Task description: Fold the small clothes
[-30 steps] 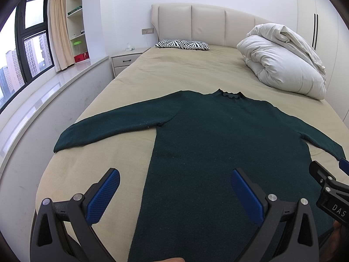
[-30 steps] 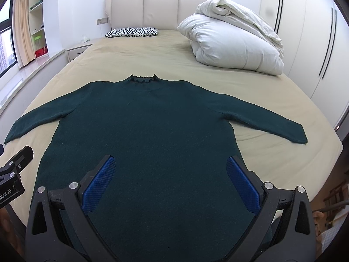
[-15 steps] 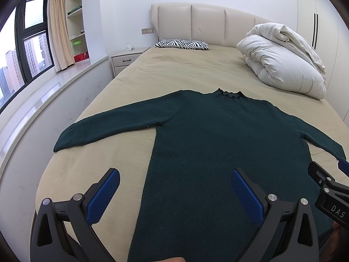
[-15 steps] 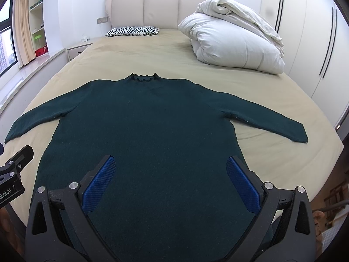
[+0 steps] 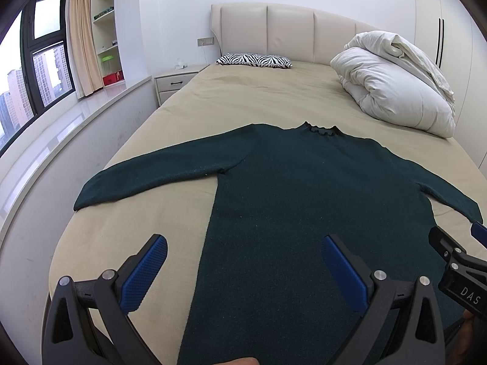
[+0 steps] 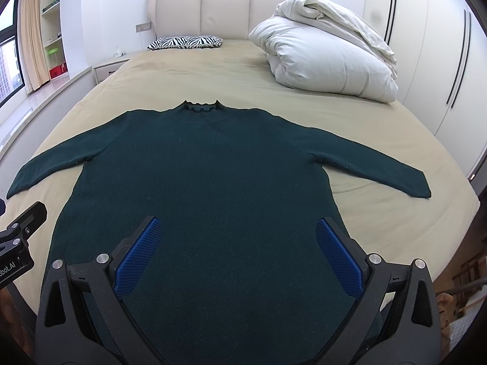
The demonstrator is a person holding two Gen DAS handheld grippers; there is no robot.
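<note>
My left gripper [image 5: 243, 254] jaws wide apart, gripping nothing, over the dark green sweater [image 5: 304, 197], which lies flat on the bed [image 5: 258, 97], sleeves spread. Hem cut off behind gripper bodies in both views. Right sleeve tip [image 5: 468, 213] partly hidden in left cam. My right gripper [image 6: 239, 235] also spread, empty.

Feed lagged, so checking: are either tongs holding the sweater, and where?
Nothing is held. The left tongs and right tongs are both open above the sweater, which lies flat on the bed.
</note>
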